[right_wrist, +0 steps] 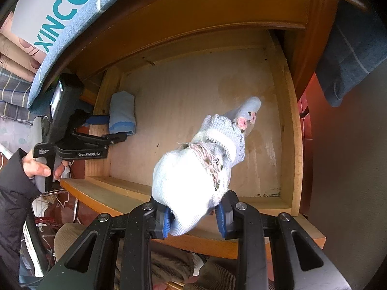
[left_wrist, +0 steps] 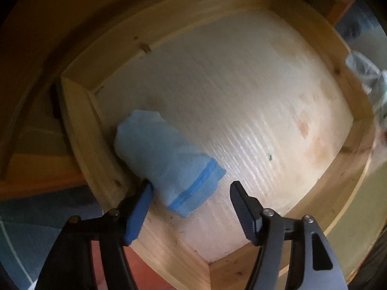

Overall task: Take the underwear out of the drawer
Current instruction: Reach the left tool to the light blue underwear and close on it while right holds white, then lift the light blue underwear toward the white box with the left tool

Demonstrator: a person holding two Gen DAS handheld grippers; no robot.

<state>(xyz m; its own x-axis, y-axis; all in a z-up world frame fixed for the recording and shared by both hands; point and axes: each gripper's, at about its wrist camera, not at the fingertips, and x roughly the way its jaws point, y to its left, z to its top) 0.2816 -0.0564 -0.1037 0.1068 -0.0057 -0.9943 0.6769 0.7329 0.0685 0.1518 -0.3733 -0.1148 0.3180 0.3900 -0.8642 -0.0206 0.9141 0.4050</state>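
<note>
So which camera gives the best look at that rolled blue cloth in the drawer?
The left wrist view: the rolled blue cloth fills the near foreground, its darker band plain. The right wrist view shows it small, against the drawer's far side.

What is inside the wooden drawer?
Inside the open wooden drawer lies one rolled light-blue cloth by its left wall; the rest shows bare bottom. The bundle in the right gripper hides a patch.

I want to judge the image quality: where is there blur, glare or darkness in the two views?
Left wrist view: soft motion blur over the drawer floor and the rolled blue underwear; dark corners; fisheye bends the drawer walls. Right wrist view: sharper, but the pale garment in the right gripper is overexposed to white glare.
</note>
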